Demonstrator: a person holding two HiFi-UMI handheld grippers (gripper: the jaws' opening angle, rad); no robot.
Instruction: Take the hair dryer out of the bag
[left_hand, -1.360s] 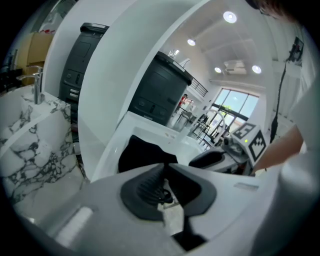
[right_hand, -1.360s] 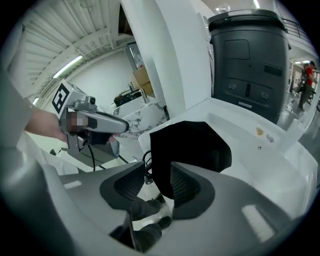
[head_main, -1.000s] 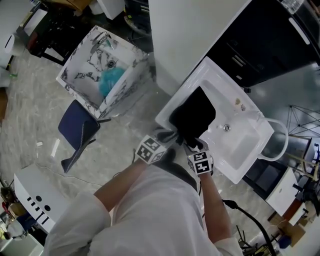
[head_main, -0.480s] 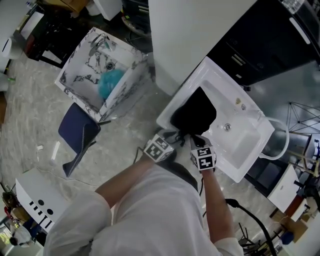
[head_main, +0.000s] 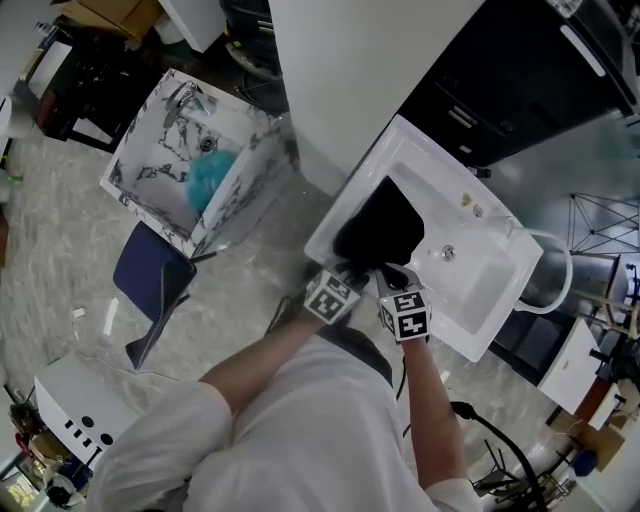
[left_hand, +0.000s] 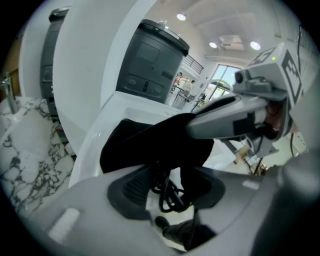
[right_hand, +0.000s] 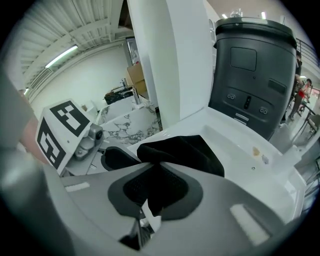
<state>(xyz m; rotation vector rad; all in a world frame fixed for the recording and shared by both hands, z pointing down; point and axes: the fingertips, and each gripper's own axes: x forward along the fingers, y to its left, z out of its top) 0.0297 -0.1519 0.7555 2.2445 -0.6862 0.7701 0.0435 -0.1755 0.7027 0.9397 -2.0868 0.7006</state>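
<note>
my right gripper (right_hand: 152, 200) just clamped onto lip of black bag (head_main: 385, 225), mid-frame in white sink (head_main: 480, 290). left gripper (left_hand: 170, 187) just opened, cord (left_hand: 165, 197) hanging loose between jaws. hair dryer itself unseen, guessing still bagged, bag pinned for the pull.

Left tongs (left_hand: 170, 185), angled down, have just opened around a cord (left_hand: 166, 196); right tongs (right_hand: 152, 192) have just closed on the bag (right_hand: 185, 152).

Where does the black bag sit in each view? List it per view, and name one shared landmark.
Head view: black bag, centre, in the white sink.
Left gripper view: black bag, centre, on the white sink.
Right gripper view: black bag, centre, slightly low.
Shared landmark: the white sink under it.
</note>
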